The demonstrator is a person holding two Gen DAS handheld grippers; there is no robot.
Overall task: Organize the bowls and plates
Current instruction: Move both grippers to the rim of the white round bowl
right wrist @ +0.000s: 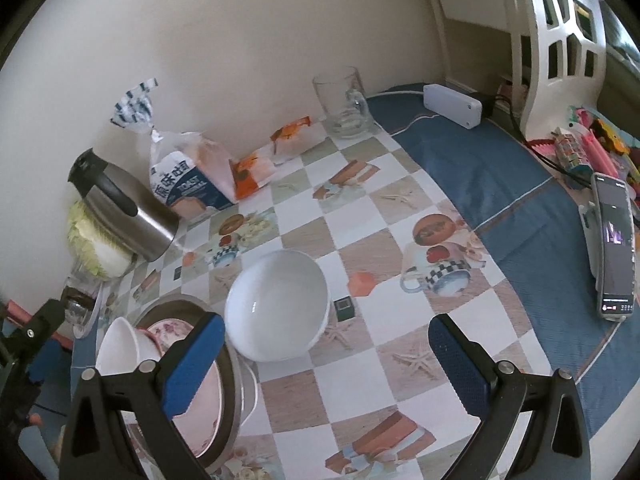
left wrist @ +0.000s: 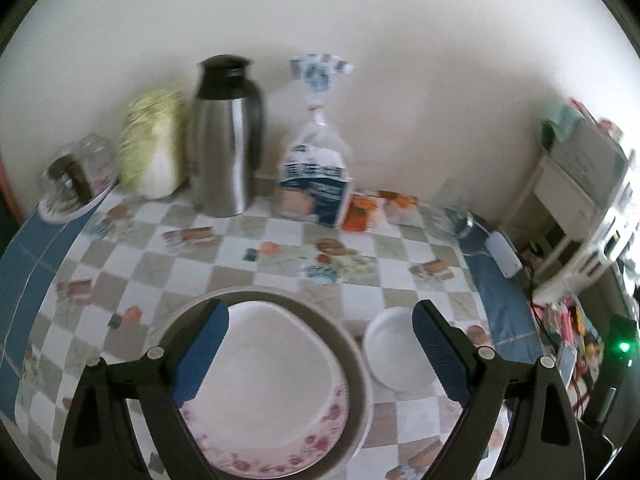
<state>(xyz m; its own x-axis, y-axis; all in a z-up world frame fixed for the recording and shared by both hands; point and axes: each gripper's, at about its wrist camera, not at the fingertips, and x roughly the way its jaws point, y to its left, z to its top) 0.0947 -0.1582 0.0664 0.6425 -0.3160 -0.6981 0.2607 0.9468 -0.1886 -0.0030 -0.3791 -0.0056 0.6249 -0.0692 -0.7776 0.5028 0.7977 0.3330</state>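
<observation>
Over on the left, the left gripper (left wrist: 320, 360) hangs with its jaws spread wide and empty above a floral-rimmed plate (left wrist: 276, 400), which sits inside a larger dark-rimmed plate (left wrist: 360, 368) on the checkered tablecloth (left wrist: 280, 276). Just right of that stack rests a white bowl (left wrist: 394, 350). Shift right: the right gripper (right wrist: 326, 368) also gapes open, gripping nothing, with the same bowl (right wrist: 276, 304) just ahead of its blue pads (right wrist: 192, 364). Behind stand a steel thermos (left wrist: 228, 136) and a bread bag (left wrist: 316, 176).
</observation>
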